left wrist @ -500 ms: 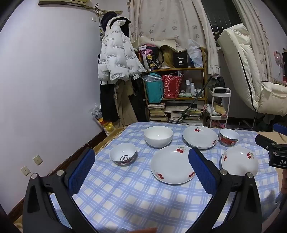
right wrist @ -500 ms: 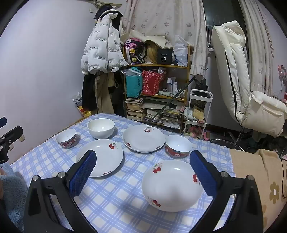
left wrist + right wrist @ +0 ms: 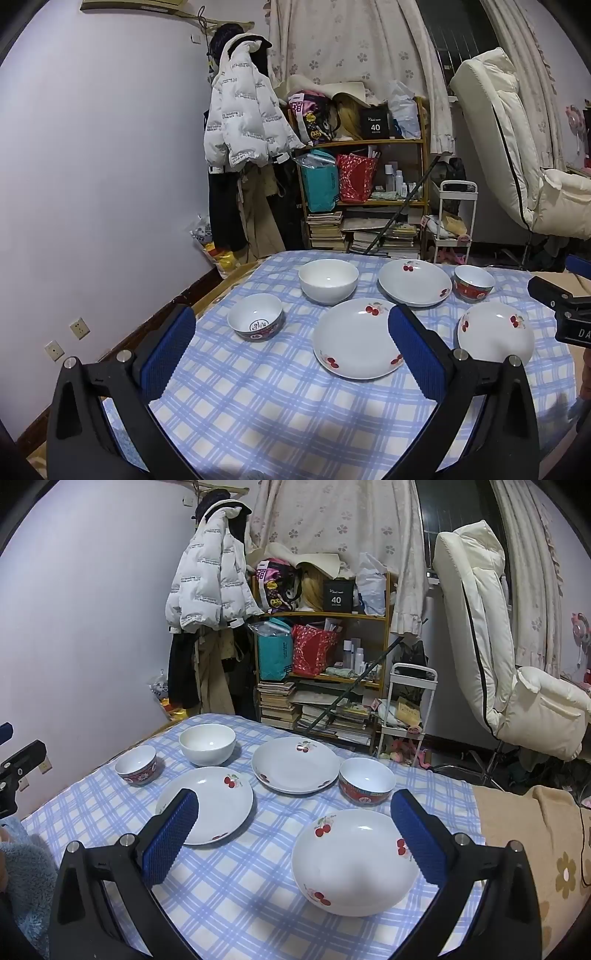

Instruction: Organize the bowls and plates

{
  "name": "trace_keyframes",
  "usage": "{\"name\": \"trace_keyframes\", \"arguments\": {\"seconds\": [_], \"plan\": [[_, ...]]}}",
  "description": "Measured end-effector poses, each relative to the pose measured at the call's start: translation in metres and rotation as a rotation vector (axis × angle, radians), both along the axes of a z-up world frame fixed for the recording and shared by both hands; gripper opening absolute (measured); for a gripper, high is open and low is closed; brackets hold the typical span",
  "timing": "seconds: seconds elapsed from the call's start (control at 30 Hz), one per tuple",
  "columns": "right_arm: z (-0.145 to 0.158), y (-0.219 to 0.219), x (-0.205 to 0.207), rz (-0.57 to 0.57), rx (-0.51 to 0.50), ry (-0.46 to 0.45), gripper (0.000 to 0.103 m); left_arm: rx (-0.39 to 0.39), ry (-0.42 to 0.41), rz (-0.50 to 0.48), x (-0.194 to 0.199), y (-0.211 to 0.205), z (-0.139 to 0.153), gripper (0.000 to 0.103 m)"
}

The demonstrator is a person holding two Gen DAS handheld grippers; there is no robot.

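Six dishes stand apart on the counter (image 3: 229,904), which has a blue checked cloth: three plates with cherry prints and three bowls. Nothing is stacked yet.

The left tool (image 3: 291,354) hangs over the near edge with its blue pads wide apart and nothing between them. Ahead of it are the small patterned bowl (image 3: 255,322) and the middle plate (image 3: 356,338). The right tool (image 3: 295,836) is also wide open and empty, with the near plate (image 3: 354,860) just in front of it.

All these dishes look like glazed ceramic, so I judge them stiff, rather heavy for their size, smooth and easy to slip, and they can chip or break if knocked together. The plates are shallow and lie flat on the cloth, so the rim is probably the only place to grip. The red bowl (image 3: 366,781) and the plain white bowl (image 3: 207,744) have higher walls, which one pad inside and one outside could pinch.
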State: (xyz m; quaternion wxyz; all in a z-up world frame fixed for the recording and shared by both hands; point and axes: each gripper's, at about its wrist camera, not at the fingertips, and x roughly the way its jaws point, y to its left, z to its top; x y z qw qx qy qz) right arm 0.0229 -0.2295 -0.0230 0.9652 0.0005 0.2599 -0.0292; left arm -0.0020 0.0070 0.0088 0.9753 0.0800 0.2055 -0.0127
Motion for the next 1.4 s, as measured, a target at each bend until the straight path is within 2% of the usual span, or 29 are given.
{"name": "trace_keyframes", "arguments": {"seconds": [0.27,1.4], "plan": [[-0.0002,-0.0005,-0.0001,0.002,0.001,0.000,0.103,0.005,0.003,-0.004,0.0037,-0.0049,-0.0094,0.102],[-0.0014,-0.0034,-0.0004,0.002,0.003,0.002,0.103,0.006,0.003,-0.004,0.0034,-0.0052,-0.0105,0.102]]}}
